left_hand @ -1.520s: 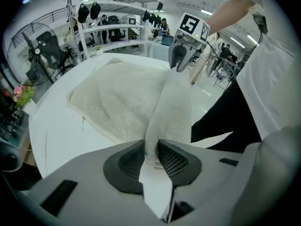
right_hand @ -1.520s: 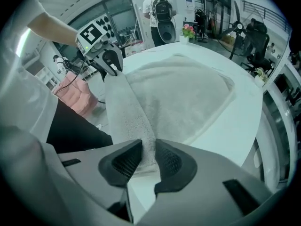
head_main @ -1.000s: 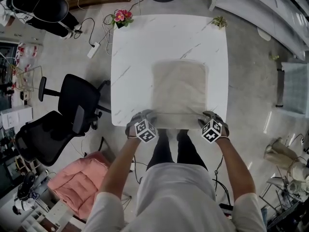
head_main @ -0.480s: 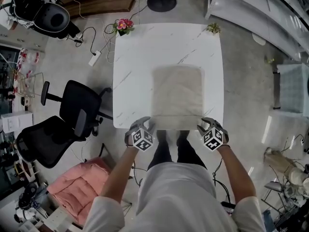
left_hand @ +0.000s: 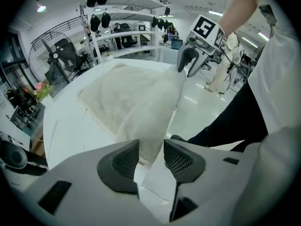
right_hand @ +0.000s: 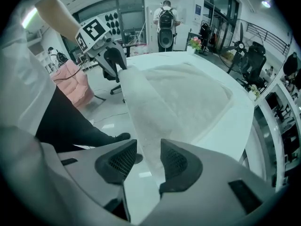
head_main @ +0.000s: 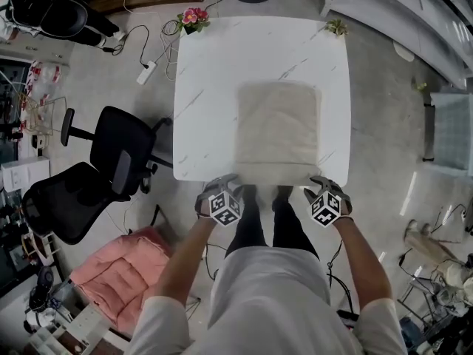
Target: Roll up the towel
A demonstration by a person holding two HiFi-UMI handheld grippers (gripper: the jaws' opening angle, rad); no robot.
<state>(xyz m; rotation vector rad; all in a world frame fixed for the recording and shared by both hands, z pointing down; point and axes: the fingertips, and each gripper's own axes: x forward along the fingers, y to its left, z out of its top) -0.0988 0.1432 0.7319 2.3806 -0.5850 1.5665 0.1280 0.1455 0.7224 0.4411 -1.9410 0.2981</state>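
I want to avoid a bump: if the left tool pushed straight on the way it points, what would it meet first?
The towel: the left tool grips its near corner, and it stretches ahead. Behind it lies the table, probably next, though depth is unclear.

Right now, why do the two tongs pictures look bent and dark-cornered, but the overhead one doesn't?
Head view: evenly lit and sharp, with the table edges only slightly bowed. Left gripper view: a wide-angle lens gives black corners and curved shelving, and the pale towel is nearly washed out. Right gripper view: the same round frame, with a bright ceiling lamp at top right.
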